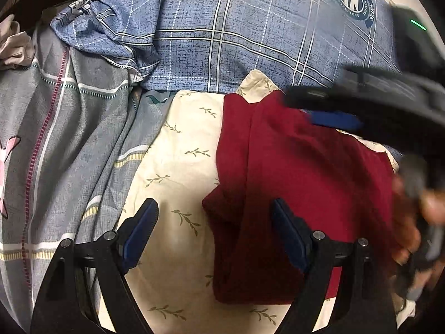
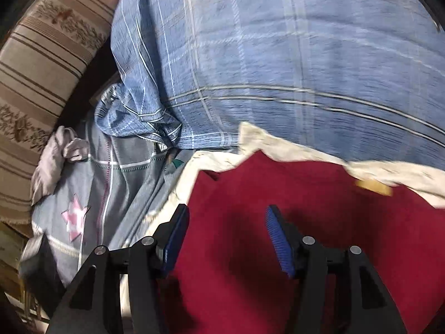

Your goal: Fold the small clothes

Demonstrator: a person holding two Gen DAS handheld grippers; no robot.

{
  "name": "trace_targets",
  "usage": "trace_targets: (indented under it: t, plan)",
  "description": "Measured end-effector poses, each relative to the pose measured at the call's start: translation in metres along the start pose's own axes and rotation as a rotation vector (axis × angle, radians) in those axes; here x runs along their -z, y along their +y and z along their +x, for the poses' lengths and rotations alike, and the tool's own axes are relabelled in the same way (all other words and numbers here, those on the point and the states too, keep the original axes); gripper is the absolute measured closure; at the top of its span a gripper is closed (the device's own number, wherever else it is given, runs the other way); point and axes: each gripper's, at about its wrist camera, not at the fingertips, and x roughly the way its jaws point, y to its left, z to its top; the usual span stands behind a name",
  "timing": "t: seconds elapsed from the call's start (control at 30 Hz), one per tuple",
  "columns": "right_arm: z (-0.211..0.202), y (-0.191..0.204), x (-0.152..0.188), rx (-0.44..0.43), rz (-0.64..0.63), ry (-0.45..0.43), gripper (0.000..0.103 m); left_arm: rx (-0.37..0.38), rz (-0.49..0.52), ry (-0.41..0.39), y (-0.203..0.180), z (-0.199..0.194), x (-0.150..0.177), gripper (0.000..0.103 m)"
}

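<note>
Folding the red garment (image 1: 306, 183) – left gripper (image 1: 214, 231) and right gripper (image 2: 226, 239) both gape empty – next, pinch an edge

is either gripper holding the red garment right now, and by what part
Neither. The left gripper and right gripper are both open above the red garment.

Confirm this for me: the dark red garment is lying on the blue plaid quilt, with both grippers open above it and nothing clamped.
Not quite. The dark red garment lies on the cream leaf-print sheet, not on the blue plaid quilt, which sits beyond it. The left wrist view shows this clearly. The rest holds: the left gripper and right gripper are both open, nothing clamped.
</note>
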Motion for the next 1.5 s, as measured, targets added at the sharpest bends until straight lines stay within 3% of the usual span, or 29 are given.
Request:
trace_targets:
  t: [0.13, 0.17, 0.27, 0.5, 0.7, 0.77, 0.83, 0.9, 1.07, 1.17, 1.27, 1.37, 1.5]
  plan:
    - [0.048, -0.006, -0.012, 0.051, 0.061, 0.105, 0.044, 0.027, -0.021, 0.019, 0.006, 0.004, -0.002, 0.020]
    - [0.053, -0.007, -0.012, 0.054, 0.061, 0.115, 0.048, 0.032, -0.027, 0.022, 0.007, 0.004, -0.003, 0.020]
    - [0.056, 0.000, -0.010, 0.093, -0.031, 0.097, 0.096, 0.039, -0.034, 0.022, 0.009, 0.003, -0.004, 0.020]
    - [0.037, 0.013, -0.021, 0.048, -0.062, 0.018, 0.096, 0.057, -0.041, 0.019, 0.009, 0.001, -0.007, 0.020]
    - [0.072, 0.020, -0.013, 0.077, -0.099, 0.077, 0.095, 0.045, -0.048, 0.025, 0.010, 0.005, -0.008, 0.020]
    - [0.067, 0.016, -0.009, 0.046, -0.079, 0.065, 0.089, 0.043, -0.045, 0.023, 0.010, 0.005, -0.008, 0.020]
    - [0.053, 0.010, -0.007, 0.008, -0.050, 0.050, 0.077, 0.041, -0.042, 0.023, 0.010, 0.005, -0.007, 0.020]
    - [0.031, 0.005, -0.003, -0.029, -0.040, 0.024, 0.058, 0.042, -0.043, 0.024, 0.011, 0.005, -0.007, 0.020]
    - [-0.018, -0.022, 0.014, 0.092, -0.067, -0.081, 0.057, 0.042, -0.045, 0.027, 0.012, 0.007, -0.008, 0.020]
    - [-0.021, -0.055, 0.019, 0.194, -0.013, -0.090, 0.055, 0.036, -0.041, 0.029, 0.011, 0.009, -0.007, 0.020]
    - [-0.003, -0.082, 0.023, 0.206, 0.054, -0.036, 0.056, 0.027, -0.030, 0.027, 0.007, 0.010, -0.007, 0.020]
    - [0.015, -0.085, 0.024, 0.254, 0.024, -0.042, 0.056, 0.014, -0.017, 0.027, 0.005, 0.013, -0.007, 0.019]
    - [-0.003, -0.087, 0.022, 0.228, 0.025, -0.049, 0.057, 0.013, -0.022, 0.036, 0.005, 0.015, -0.006, 0.019]
